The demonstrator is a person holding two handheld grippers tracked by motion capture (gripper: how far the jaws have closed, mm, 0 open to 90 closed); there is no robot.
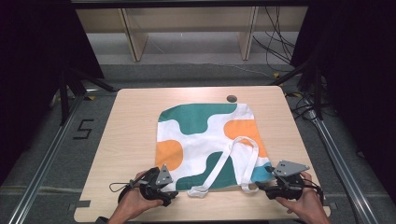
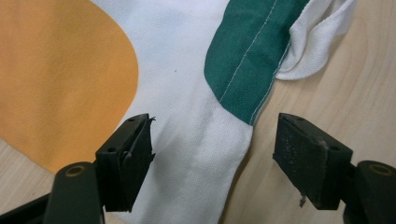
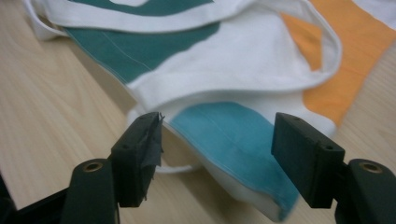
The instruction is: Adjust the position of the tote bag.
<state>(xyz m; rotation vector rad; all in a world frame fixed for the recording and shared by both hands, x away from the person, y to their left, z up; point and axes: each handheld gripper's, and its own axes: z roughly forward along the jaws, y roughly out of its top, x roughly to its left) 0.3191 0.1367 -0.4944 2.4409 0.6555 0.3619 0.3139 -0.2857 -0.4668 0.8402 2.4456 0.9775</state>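
Where it lies flat on the wooden table (image 1: pixel 130 116), the tote bag (image 1: pixel 205 135) shows white cloth with green, orange and blue patches, its straps (image 1: pixel 243 158) folded over it. The left gripper (image 1: pixel 161 193) and right gripper (image 1: pixel 271 184) sit released at the bag's near corners. The left gripper view shows stitching (image 2: pixel 252 46) along a green hem.

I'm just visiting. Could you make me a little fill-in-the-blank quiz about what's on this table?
1. The tote bag lies flat on a ___ table.
2. Its two long handles are ___ in colour.
3. The left gripper and right gripper both have their jaws ___.

Missing words: wooden; white; open
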